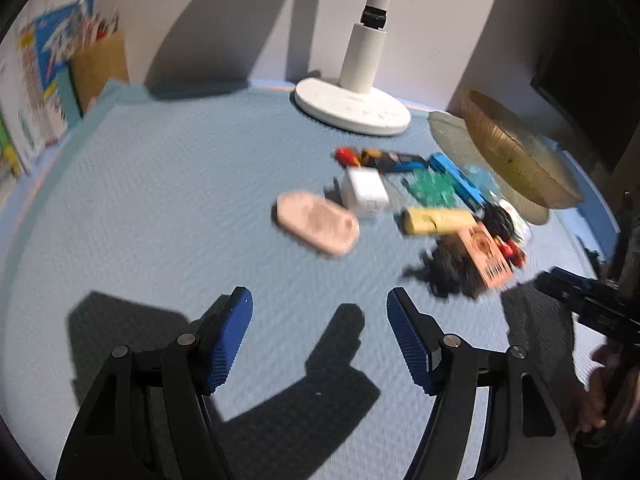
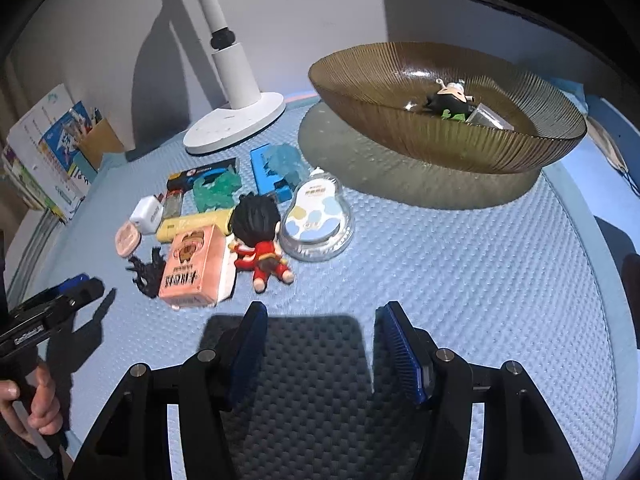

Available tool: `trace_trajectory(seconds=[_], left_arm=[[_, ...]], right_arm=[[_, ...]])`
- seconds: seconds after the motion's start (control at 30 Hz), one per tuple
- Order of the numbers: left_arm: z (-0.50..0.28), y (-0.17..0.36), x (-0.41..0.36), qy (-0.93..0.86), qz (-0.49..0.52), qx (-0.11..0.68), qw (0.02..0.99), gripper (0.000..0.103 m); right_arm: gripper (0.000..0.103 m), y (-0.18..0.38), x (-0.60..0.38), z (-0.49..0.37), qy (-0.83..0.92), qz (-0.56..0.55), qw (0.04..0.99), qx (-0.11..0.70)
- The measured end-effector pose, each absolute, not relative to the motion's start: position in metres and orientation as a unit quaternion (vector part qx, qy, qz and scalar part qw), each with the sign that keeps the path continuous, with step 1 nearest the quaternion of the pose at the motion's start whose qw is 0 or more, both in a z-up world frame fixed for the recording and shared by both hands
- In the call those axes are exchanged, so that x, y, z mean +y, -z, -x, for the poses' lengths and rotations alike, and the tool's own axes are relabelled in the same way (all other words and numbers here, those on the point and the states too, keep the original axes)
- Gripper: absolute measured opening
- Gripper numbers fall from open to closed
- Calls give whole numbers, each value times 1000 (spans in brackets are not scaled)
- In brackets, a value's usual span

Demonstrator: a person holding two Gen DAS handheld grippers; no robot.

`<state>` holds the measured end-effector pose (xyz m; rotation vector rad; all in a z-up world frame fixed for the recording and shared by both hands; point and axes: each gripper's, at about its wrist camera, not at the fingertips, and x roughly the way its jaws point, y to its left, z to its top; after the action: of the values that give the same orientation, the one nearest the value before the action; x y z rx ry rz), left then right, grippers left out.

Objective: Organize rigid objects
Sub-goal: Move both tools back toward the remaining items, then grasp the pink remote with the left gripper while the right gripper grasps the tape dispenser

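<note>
The main hazard is crowding. The small objects lie packed edge to edge on the blue textured counter (image 2: pixel 460 264), so tongs that descend on one piece would likely nudge its neighbours: the red-clothed figurine (image 2: pixel 260 240) leans against the pink box (image 2: pixel 194 268), and the spiky black piece (image 2: pixel 146 274) sits tight against that box's other side. A wide grip could catch two items together. The amber ribbed glass bowl (image 2: pixel 444 108) stands near the pile, and a careless swing with a held item might strike its rim; dropping hard plastic from height could chip it or bounce out. The white lamp base (image 2: pixel 236 124) also stands close behind the cluster.

The left tongs (image 1: pixel 320 340) are spread and empty, hovering over bare mat short of the pink oval case (image 1: pixel 316 222); the left view is blurred, so fine detail there is uncertain. The right tongs (image 2: pixel 320 352) are likewise spread wide, holding nothing, just in front of the figurine.

The items look hard and light: a white charger cube (image 2: pixel 146 210), a yellow bar (image 2: pixel 196 224), a blue block (image 2: pixel 266 178), translucent green pieces (image 2: pixel 218 192) and a clear blister pack (image 2: pixel 316 216). A small dark figurine (image 2: pixel 450 100) and a clear packet already lie in the bowl.
</note>
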<state>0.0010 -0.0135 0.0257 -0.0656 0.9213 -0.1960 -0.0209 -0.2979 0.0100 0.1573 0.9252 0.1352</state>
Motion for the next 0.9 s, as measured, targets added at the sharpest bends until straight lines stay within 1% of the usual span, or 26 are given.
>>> trace_trajectory(seconds=[0.17,0.3,0.33,0.4,0.47,0.6,0.7,0.77,0.9], left_arm=[[-40,-25,-27,91,24,456,885,68],[-53,-14,-35,85,6,460,884,67],[-53,-12,-35,84,2,458,885,66],[-48,-11,-35,83,-11,448,890,58],[-43,-12,-30,92,-18,447,889,55],[-28,-15,-9,112,-9,452,885,56],[-21,-14,9,89,-18,452,887,56],[-22,-15,18,88,-6,452,888,56],[-23,-19,21,102,10,453,885,56]], right_arm=[[58,-27,-306,1,-50,-88,888,449],[58,-27,-298,-21,-37,-66,885,458],[58,-26,-294,-25,-38,-60,885,460],[58,-23,-289,-33,-22,-47,888,456],[58,-20,-287,-40,-22,-50,888,457],[58,-14,-283,-47,-31,-58,886,458],[58,-14,-281,-49,-23,-46,888,457],[58,-13,-281,-50,-15,-42,889,456],[58,-16,-286,-50,4,-30,892,452]])
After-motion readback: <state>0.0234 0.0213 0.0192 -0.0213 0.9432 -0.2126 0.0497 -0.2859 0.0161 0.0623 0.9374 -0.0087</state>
